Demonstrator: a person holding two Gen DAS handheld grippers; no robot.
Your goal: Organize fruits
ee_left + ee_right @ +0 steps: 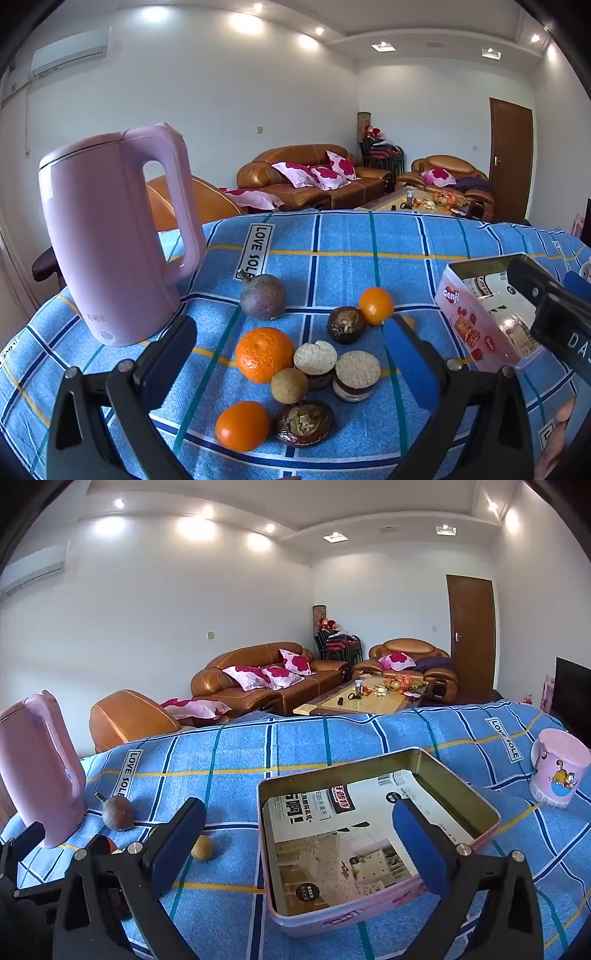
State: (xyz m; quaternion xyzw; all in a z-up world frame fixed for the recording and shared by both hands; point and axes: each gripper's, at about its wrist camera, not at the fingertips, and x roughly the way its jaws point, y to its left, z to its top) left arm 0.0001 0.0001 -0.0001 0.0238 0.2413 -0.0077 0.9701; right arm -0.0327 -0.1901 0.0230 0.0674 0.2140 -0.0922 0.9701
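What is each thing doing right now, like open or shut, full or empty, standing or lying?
Left claw: open, holding nothing.
Right claw: open, holding nothing.
Pink kettle: upright, lid shut.
Pink tin: open, no fruit inside, only printed paper on its bottom.
Pink cup: standing upright.
Big orange: whole, lying on the cloth.
Purple fruit: whole, on the cloth.
Door: shut.
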